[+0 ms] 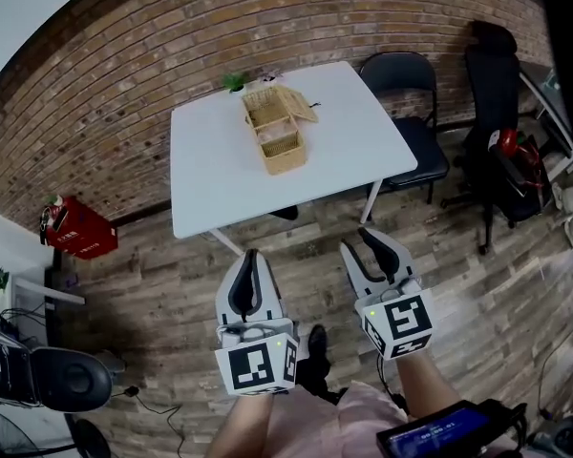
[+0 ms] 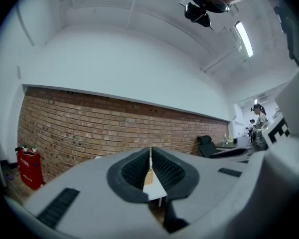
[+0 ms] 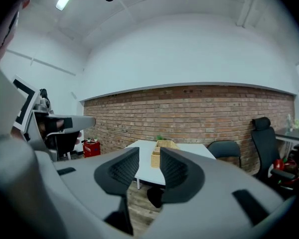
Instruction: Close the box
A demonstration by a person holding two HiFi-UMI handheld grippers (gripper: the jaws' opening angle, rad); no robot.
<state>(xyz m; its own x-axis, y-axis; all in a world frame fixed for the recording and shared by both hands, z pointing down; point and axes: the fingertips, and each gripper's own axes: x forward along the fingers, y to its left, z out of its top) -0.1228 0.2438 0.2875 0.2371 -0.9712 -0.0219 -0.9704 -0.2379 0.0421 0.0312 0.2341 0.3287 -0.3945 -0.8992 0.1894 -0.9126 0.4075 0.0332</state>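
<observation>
Box (image 1: 279, 146) sits open, well ahead; left gripper (image 1: 251, 256) closed tight, right gripper (image 1: 372, 239) half-spread, both empty. We'd step in, then tip the lid (image 1: 296, 103) over.

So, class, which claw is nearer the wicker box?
Left, narrowly: the left claw is over the floor straight before the wicker box; the right claw is off to its right.

Open way to the white square surface (image 1: 210, 184) from its near edge.
Bare wooden floor (image 1: 153, 275) lies before it, and the top is free all round the open woven wicker box (image 1: 275, 134). A black folding chair (image 1: 401, 72) stands just beside its right edge, with the brick wall (image 1: 124, 55) behind.
</observation>
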